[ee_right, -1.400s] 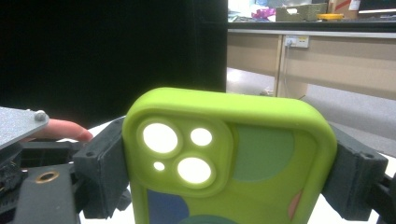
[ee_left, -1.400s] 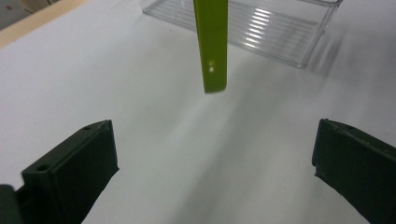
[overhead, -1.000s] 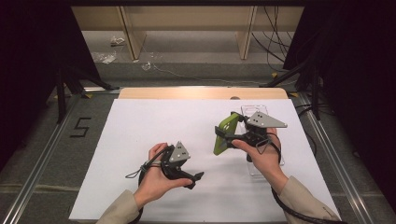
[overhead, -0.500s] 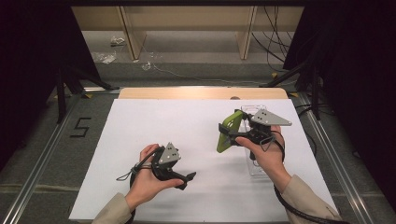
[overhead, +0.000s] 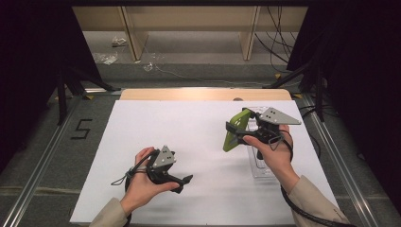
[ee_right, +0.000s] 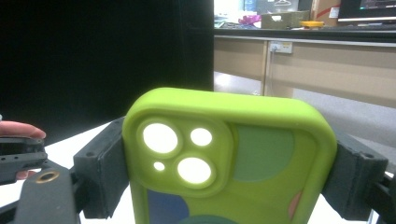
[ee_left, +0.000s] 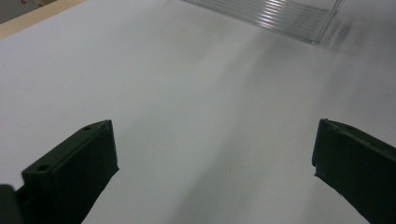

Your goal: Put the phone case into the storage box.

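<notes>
Grip: right gripper [overhead: 236, 133] is clamped on the green phone case [overhead: 235, 131], one jaw against each long edge, so the case stands lifted off the white table sheet [overhead: 189, 127] rather than lying on it.
Reason for the hold: squeezing the case across its width keeps the back face turned outward and the open side free, which looks suited to carrying or turning it.
Case position: between the right fingers [ee_right: 100, 163], its upper end sticking out beyond their tips.
Case looks: lime green, soft-looking and matte, rounded corners, a raised camera block with three round cut-outs [ee_right: 180, 147], muted coloured patches on the back.
Clear tray [overhead: 259, 161]: just beneath and behind the right hand [overhead: 274, 153], on the sheet.
Free gripper: left gripper [overhead: 182, 182] has its jaws spread wide with nothing between them, low over bare sheet; the tray's ribbed edge [ee_left: 280, 16] lies well ahead of its fingertips.
</notes>
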`<action>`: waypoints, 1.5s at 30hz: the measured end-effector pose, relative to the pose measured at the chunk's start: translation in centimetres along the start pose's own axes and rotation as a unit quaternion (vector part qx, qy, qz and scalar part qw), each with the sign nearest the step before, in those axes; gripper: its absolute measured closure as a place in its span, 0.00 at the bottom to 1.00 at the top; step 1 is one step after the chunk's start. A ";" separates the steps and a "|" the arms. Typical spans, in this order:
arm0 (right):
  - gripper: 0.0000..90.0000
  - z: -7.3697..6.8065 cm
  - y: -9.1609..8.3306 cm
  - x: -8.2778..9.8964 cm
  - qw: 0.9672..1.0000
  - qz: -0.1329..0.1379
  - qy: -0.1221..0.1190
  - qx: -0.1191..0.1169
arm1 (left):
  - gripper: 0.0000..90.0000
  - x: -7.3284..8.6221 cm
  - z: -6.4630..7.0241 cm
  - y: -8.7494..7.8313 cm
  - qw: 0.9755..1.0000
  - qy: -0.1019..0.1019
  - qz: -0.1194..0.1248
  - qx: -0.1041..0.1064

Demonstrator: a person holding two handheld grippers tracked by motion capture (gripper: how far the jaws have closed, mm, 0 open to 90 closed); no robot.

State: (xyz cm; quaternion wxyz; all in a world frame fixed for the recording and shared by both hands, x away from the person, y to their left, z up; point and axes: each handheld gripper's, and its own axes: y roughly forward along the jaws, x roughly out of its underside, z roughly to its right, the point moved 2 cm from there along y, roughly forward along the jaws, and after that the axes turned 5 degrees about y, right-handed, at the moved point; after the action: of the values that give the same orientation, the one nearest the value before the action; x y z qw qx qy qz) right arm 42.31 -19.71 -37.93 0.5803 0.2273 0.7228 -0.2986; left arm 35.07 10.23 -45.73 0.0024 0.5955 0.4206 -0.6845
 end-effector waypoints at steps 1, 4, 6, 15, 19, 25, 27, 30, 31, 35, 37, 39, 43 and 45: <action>0.18 0.0 0.0 0.0 1.000 0.000 0.000 0.000 | 0.00 0.0 0.0 0.0 1.000 -0.001 0.001 -0.001; 0.18 0.2 -0.1 -0.1 1.000 0.002 -0.001 0.003 | 0.00 0.1 -0.1 -0.2 1.000 -0.002 0.002 -0.001; 0.18 0.4 -0.2 -0.2 1.000 0.001 0.001 0.004 | 0.00 0.2 -0.1 -0.2 1.000 -0.003 0.003 -0.002; 0.18 1.0 -0.6 -0.6 1.000 0.004 0.003 0.014 | 0.00 0.4 -0.2 -0.3 1.000 -0.002 0.001 -0.002; 0.18 1.2 -0.8 -0.7 1.000 0.005 0.004 0.017 | 0.00 0.6 -0.3 -0.4 1.000 -0.002 -0.002 -0.001; 0.18 1.5 -0.9 -0.8 1.000 0.006 0.005 0.023 | 0.00 0.7 -0.3 -0.4 1.000 -0.004 -0.001 0.000; 0.18 1.6 -1.0 -0.8 1.000 0.006 0.003 0.025 | 0.00 0.7 -0.4 -0.5 1.000 -0.005 0.000 0.001; 0.18 1.8 -1.1 -0.9 1.000 0.005 0.002 0.027 | 0.00 0.8 -0.4 -0.5 1.000 -0.005 0.000 0.000; 0.18 1.8 -1.1 -0.9 1.000 0.006 0.003 0.029 | 0.00 0.8 -0.4 -0.6 1.000 -0.006 0.000 0.000; 0.18 2.0 -1.3 -1.1 0.999 0.011 0.004 0.031 | 0.00 0.9 -0.5 -0.6 1.000 -0.006 0.000 -0.001; 0.18 2.2 -1.4 -1.2 0.999 0.012 0.006 0.033 | 0.00 0.9 -0.5 -0.7 1.000 -0.007 0.000 -0.001; 0.18 2.3 -1.5 -1.3 0.999 0.012 0.006 0.037 | 0.00 0.9 -0.6 -0.8 1.000 -0.007 0.002 -0.001; 0.18 2.6 -1.8 -1.4 0.999 0.013 0.007 0.042 | 0.00 1.1 -0.6 -0.8 1.000 -0.008 0.001 -0.002; 0.18 2.8 -1.8 -1.4 0.999 0.013 0.008 0.044 | 0.00 1.2 -0.7 -0.9 1.000 -0.008 0.001 -0.003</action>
State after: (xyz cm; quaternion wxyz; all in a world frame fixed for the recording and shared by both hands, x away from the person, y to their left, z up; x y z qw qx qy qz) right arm 43.36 -22.92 -36.64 0.5675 0.2646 0.7106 -0.3209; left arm 34.83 11.75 -46.16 0.0081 0.5903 0.4221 -0.6880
